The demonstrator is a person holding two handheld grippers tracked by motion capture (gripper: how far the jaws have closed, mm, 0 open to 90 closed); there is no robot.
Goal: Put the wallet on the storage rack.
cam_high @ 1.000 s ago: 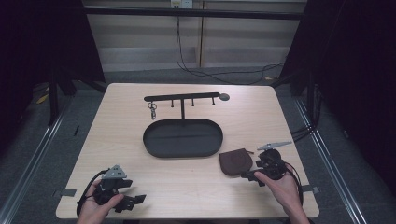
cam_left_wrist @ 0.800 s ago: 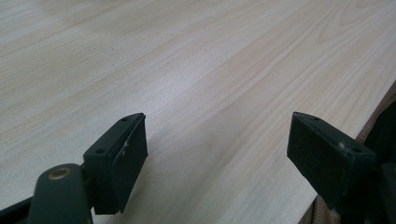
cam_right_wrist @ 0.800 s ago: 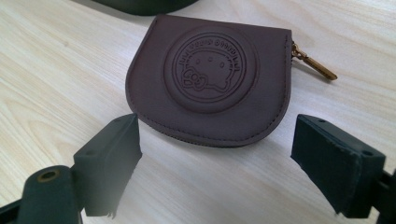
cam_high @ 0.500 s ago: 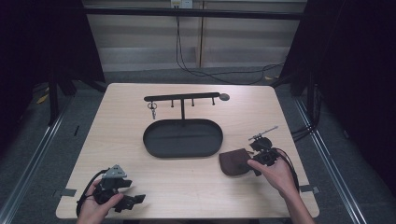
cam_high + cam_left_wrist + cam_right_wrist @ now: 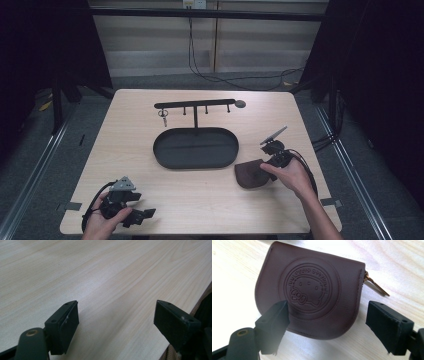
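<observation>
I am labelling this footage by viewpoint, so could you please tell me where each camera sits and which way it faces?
High view: fixed above the person's side, looking forward and down on the table; both forearms enter from below, with left gripper and right gripper.
Left gripper view: rides the left gripper, looking low across bare wood between its open jaws.
Right gripper view: rides the right gripper, looking down at the brown coin purse between open jaws.
Shared: high and right gripper views both show the purse.

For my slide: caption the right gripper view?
Open hand-held gripper poised over a brown embossed coin pouch on the table.
</observation>
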